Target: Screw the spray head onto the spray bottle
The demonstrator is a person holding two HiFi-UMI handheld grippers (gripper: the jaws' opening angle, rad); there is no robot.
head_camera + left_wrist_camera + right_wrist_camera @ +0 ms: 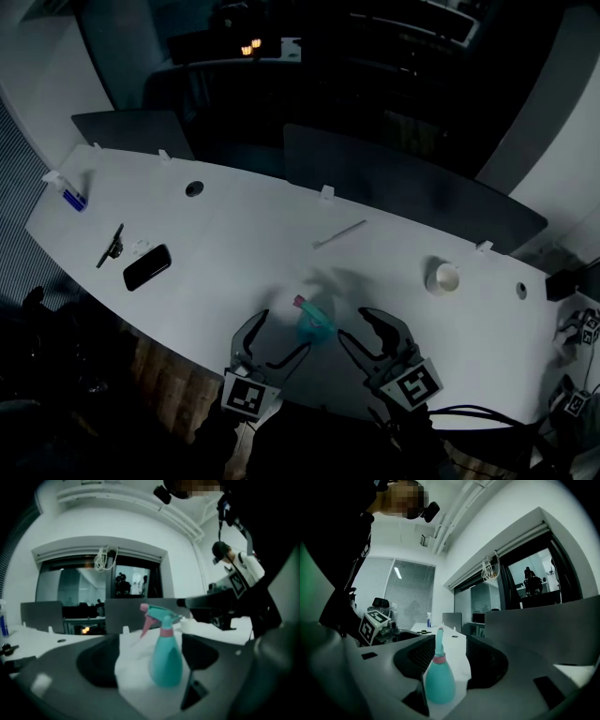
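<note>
Spray bottle [315, 325] upright at lower centre, spray head [159, 616] on.
I read left gripper [282, 334] and right gripper [355, 324] both spread, flanking it.

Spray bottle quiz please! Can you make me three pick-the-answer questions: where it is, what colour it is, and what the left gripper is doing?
1. Where is the spray bottle?
A) upright on the table, between the left gripper and the right gripper
B) up in the air in the right gripper
C) lying on its side

2. What colour is its body?
A) red
B) teal
C) yellow

3. How are the left gripper's jaws?
A) shut on the spray bottle
B) shut on nothing
C) open, not touching it

Answers:
1 A: the head view shows it standing between them.
2 B: every view shows teal.
3 C: the left gripper view shows both jaws clear of it.
</note>
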